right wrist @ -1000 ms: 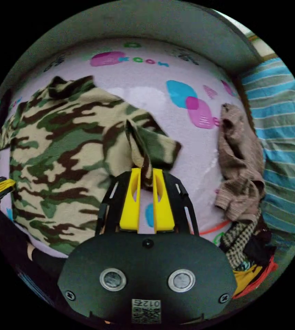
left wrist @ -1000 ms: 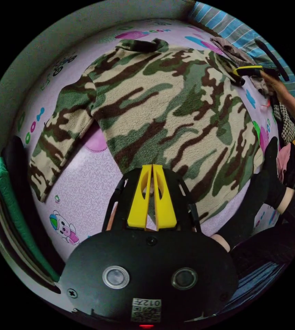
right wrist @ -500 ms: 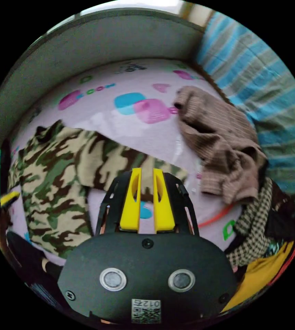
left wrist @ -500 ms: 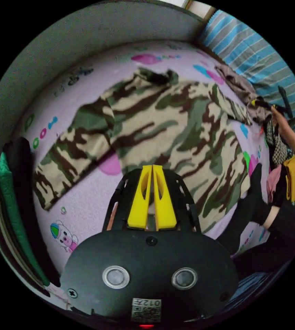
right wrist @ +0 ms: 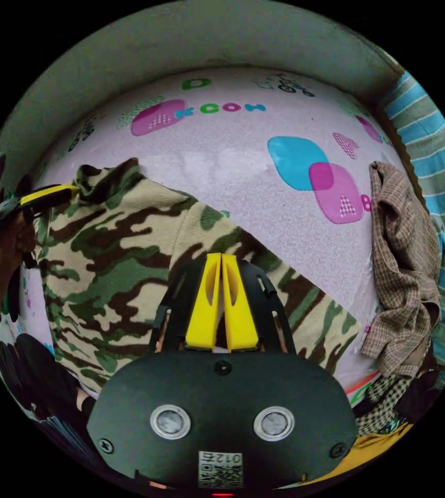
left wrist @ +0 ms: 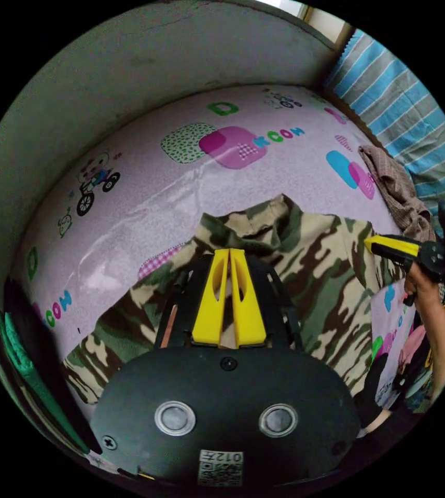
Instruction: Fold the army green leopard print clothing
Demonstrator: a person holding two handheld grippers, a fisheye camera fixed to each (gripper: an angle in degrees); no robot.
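a home room: cartoon-print play mat (left wrist: 191, 171) on the floor, striped bedding (right wrist: 440, 171), piled clothes (right wrist: 404, 270).

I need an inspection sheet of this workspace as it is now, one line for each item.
Surface: pink play mat with coloured prints, lying by a grey wall.
Job's things: camouflage top spread flat on the mat, collar toward the wall, one sleeve stretched out sideways.
Clutter: brown checked garment crumpled at the mat's edge; more clothes piled beside it.
Grippers: left gripper and right gripper both over the top, jaws together; whether they pinch cloth cannot be told.
Cables: nothing seen.
Surroundings: striped blue fabric next to the mat; a green item at the other side.
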